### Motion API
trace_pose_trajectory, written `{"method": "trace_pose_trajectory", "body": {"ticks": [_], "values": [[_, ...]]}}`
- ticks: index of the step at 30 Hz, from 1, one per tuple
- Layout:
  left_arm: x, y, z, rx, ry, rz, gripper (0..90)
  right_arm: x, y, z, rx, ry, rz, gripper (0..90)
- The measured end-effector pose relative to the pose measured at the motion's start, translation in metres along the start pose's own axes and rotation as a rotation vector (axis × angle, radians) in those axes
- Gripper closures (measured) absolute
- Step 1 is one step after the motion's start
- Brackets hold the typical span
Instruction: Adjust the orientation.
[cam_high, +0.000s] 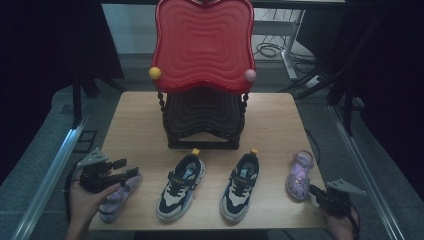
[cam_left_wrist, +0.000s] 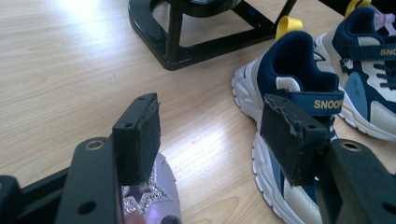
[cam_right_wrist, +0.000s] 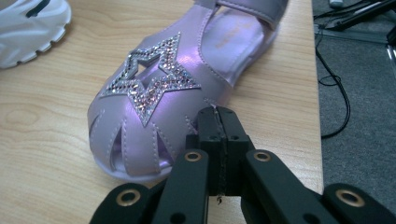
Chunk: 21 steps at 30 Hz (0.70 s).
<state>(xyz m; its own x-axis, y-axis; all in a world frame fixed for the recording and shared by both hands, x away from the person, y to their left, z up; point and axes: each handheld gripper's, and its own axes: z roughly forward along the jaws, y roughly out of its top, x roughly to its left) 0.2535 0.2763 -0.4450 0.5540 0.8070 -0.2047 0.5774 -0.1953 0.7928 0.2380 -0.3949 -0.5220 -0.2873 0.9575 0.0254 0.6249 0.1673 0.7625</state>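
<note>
Left gripper (cam_high: 131, 172) jaws spread over left sandal (cam_high: 116, 199), toe toward person; right gripper (cam_high: 316, 191) jaws pressed together.

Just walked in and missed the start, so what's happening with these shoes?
A person holds a gripper in each hand at a table with a shoe rack, two sneakers and two purple sandals. The left gripper, jaws open, hovers over the left sandal. The right gripper is shut, its tips at the toe of the right sandal. The sneakers sit between.
</note>
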Motion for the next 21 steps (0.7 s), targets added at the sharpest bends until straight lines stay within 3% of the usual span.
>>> {"method": "trace_pose_trajectory", "body": {"ticks": [10,21], "values": [[0.003,-0.004,-0.005,-0.014,0.026,-0.024,38.3,0.006,0.007,0.0,0.026,0.026,-0.049,89.9],[0.001,-0.004,-0.001,0.011,0.023,-0.02,37.9,0.014,0.01,0.003,0.034,0.06,-0.075,89.9]]}}
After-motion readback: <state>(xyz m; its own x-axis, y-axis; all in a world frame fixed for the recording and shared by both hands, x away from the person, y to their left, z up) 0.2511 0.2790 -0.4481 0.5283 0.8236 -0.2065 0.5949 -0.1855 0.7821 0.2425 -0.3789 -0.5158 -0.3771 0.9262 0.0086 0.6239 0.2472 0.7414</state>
